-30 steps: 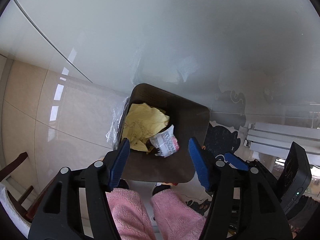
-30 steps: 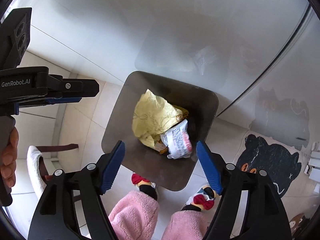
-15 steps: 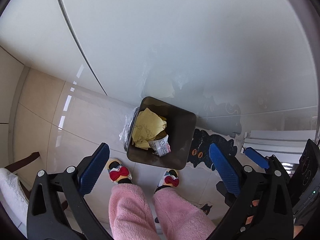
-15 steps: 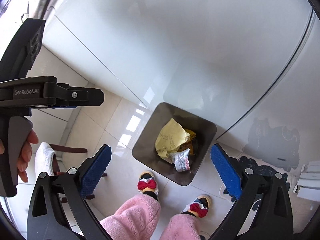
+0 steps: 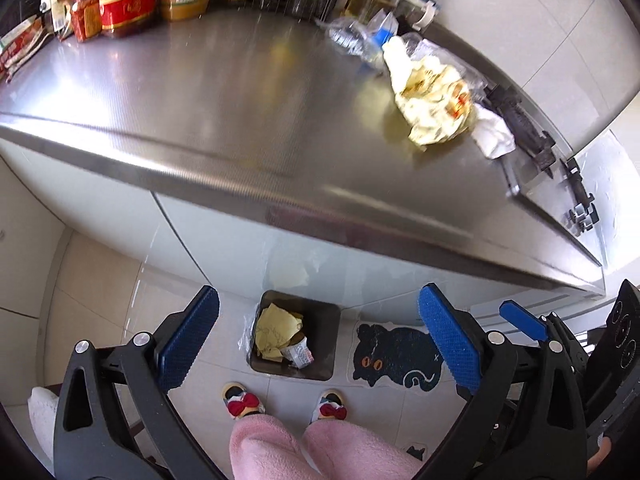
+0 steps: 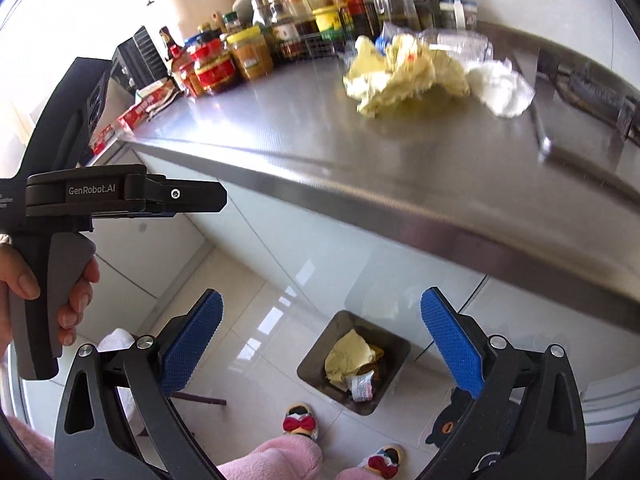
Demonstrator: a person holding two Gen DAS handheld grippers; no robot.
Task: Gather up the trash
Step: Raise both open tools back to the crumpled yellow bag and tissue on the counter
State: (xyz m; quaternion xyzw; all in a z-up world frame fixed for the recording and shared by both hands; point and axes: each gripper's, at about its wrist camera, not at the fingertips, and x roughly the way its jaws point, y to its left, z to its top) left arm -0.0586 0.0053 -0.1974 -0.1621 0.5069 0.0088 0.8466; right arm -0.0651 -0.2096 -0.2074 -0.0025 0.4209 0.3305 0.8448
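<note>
Bin (image 5: 332,344) holds trash; both tongs (image 5: 318,344) (image 6: 320,350) wide apart, empty.

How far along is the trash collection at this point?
Partly done: yellow paper and a small wrapper lie in the bin. Nothing is in hand; the left gripper and right gripper are open and empty. Left: crumpled yellow wrapper, white tissue and plastic bottle on the counter.
</note>
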